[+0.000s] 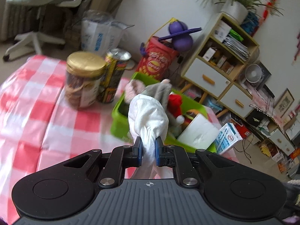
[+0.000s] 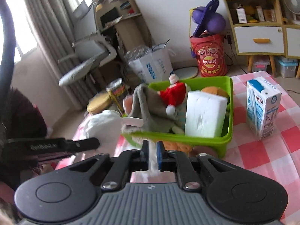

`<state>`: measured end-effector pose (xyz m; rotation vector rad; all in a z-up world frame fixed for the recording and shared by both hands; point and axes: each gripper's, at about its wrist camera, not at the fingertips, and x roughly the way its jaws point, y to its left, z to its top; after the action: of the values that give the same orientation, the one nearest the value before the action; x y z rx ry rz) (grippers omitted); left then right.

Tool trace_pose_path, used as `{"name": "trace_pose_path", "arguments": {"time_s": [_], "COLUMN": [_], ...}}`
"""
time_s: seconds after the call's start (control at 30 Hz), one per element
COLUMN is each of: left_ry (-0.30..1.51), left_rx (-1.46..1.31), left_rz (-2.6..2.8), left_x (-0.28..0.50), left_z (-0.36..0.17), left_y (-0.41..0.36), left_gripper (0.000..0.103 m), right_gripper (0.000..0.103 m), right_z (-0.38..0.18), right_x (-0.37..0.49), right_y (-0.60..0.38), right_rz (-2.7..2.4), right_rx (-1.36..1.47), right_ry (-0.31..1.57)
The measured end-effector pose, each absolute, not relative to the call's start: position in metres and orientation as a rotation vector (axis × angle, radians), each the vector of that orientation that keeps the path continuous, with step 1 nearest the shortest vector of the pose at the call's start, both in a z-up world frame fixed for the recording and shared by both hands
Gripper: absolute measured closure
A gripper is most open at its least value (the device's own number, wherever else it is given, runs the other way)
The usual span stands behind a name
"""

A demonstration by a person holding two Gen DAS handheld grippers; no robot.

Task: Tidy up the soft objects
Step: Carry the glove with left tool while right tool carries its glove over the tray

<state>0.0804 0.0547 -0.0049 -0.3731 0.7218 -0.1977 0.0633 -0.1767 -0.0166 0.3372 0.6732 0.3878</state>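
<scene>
My left gripper (image 1: 148,143) is shut on a white cloth (image 1: 148,112), held bunched above the near left side of the green bin (image 1: 120,123). The bin holds a grey plush (image 1: 159,91), a red Santa toy (image 1: 175,103) and a white foam block (image 1: 198,131). In the right wrist view the white cloth (image 2: 104,123) hangs left of the green bin (image 2: 229,112), with the left gripper's arm (image 2: 56,144) beside it. My right gripper (image 2: 152,148) is nearly shut just in front of the bin's near wall; something pale shows between its pads, unclear what.
A gold-lidded cookie jar (image 1: 84,78) and a yellow can (image 1: 114,75) stand left of the bin on the red-checked tablecloth (image 1: 37,112). A milk carton (image 2: 262,106) stands right of the bin. A red snack barrel (image 2: 210,54), shelf (image 1: 225,56) and chair (image 2: 88,60) lie beyond the table.
</scene>
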Motion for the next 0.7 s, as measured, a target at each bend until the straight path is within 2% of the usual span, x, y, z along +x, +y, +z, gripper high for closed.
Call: {"name": "trace_pose_path", "arguments": {"time_s": [0.13,0.3,0.37,0.43,0.7], "left_ry": [0.736,0.739,0.763,0.787,0.832], "left_rx": [-0.348,-0.357,-0.349,-0.343,-0.300], "left_rz": [-0.209,-0.223,-0.210,-0.190,-0.171], "left_x": [0.100,0.103,0.102,0.100,0.089], "left_z": [-0.008,-0.015,-0.022,-0.028,-0.036], "left_y": [0.042,0.039,0.042,0.048,0.060], "left_gripper": [0.093,0.093,0.093,0.093,0.093], "right_gripper": [0.103,0.103,0.073,0.060,0.060], "right_z": [-0.009,-0.016,-0.025,-0.036,-0.080], "right_x": [0.072,0.077,0.079,0.080,0.094], "right_y": [-0.187,-0.191,-0.187,-0.179,-0.141], "right_rz": [0.383,0.429,0.454,0.454,0.424], "right_rx": [0.423,0.429,0.403,0.363,0.265], "right_ry": [0.650,0.722,0.767,0.817,0.949]}}
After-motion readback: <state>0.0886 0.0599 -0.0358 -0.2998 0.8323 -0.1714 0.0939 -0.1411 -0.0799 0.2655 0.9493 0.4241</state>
